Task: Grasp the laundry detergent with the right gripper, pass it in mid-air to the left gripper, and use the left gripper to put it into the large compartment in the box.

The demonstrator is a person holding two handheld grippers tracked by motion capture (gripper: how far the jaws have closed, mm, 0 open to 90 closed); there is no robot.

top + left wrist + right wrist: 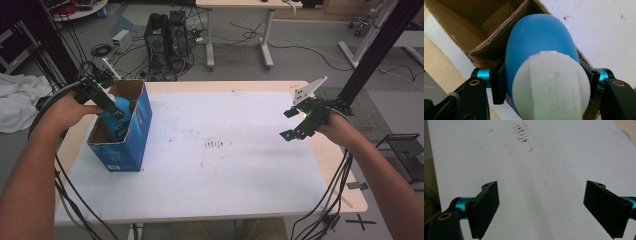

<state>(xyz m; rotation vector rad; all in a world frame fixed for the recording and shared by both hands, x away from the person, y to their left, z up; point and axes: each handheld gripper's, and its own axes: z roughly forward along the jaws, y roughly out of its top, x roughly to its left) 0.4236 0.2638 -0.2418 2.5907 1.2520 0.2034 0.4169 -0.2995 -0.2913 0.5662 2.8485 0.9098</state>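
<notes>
A blue bottle [539,42] with a white cap [552,87] is held in my left gripper [544,82], whose black jaws press on its sides. In the high view the blue bottle [122,107] hangs in the open top of a blue cardboard box [127,145] at the table's left, with my left gripper [112,107] over the box's rim. At the table's right edge my right gripper [289,124] hovers open, and in its own view my right gripper [541,210] has only the white table sheet [536,170] between its jaws.
The white sheet [220,165] covers most of the table [345,200], with brown stains [216,144] near its middle. Cables trail from both hands off the front edge. Behind the table stand a computer tower [165,40] and another desk; a white cloth [17,100] lies at the left.
</notes>
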